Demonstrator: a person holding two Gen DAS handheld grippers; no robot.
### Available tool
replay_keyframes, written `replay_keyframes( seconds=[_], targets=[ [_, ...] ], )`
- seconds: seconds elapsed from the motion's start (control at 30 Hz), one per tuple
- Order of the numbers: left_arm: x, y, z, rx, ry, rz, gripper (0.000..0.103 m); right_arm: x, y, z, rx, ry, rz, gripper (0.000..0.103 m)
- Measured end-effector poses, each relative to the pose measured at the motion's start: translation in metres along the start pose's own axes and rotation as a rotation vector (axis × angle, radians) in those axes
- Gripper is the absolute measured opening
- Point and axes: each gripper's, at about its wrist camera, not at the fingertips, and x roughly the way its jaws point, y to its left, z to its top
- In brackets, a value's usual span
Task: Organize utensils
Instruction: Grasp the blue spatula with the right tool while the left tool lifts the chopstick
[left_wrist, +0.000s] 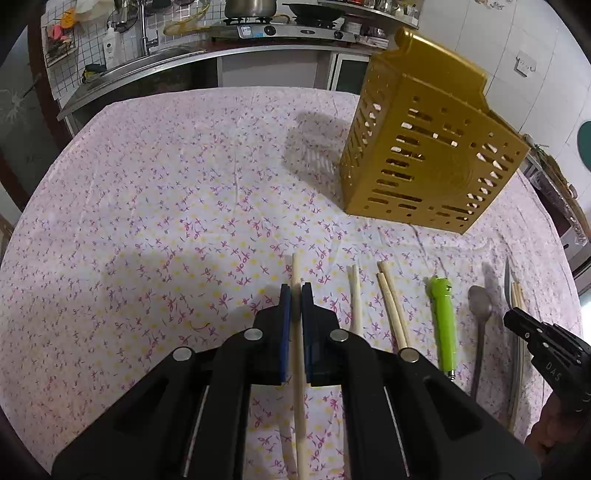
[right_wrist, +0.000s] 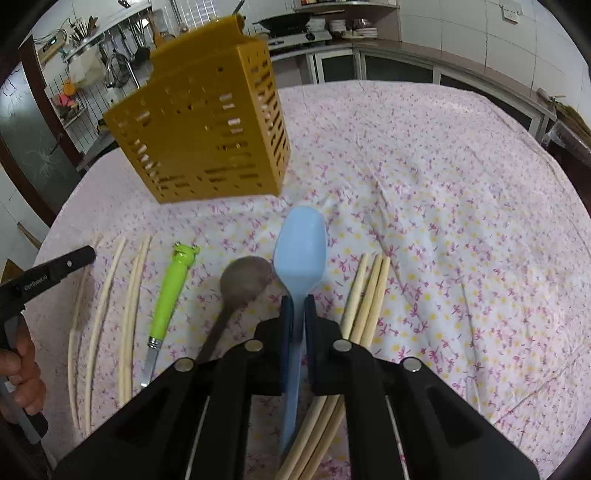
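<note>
Utensils laid out in a near row on the floral table (left_wrist: 155, 177), handles toward the person, ready for picking one by one. Left tool (left_wrist: 295, 291) nearly closed on a single chopstick (left_wrist: 297, 332), gripped mid-length so it stays balanced. Right tool (right_wrist: 297, 304) pinched on the blue spoon (right_wrist: 301, 247) at its neck, bowl pointing far. Still lying between them: frog-handled knife (right_wrist: 170, 291), grey spoon (right_wrist: 240, 284), more chopsticks (right_wrist: 369, 291). Yellow slotted holder (left_wrist: 424, 147) standing at the far side, already showing some pale sticks through its slots, probably the destination for both.
</note>
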Motion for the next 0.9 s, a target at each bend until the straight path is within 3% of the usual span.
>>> replay_keyframes(
  seconds=[0.3, 0.37, 0.47, 0.9],
  targets=[
    [-0.032, -0.002, 0.000, 0.013, -0.090, -0.002, 0.003, -0.036, 0.004, 0.009, -0.014, -0.149, 0.019, 0.008],
    [-0.028, -0.004, 0.000, 0.026, -0.080, 0.009, 0.003, -0.040, 0.007, 0.011, -0.022, -0.161, 0.020, 0.008],
    [-0.024, 0.002, -0.004, -0.004, -0.047, -0.033, 0.003, -0.042, 0.009, 0.011, -0.024, -0.168, 0.026, 0.008],
    [-0.086, -0.004, -0.001, 0.009, -0.212, -0.057, 0.003, -0.072, 0.015, 0.011, -0.061, -0.256, 0.034, 0.008]
  ],
)
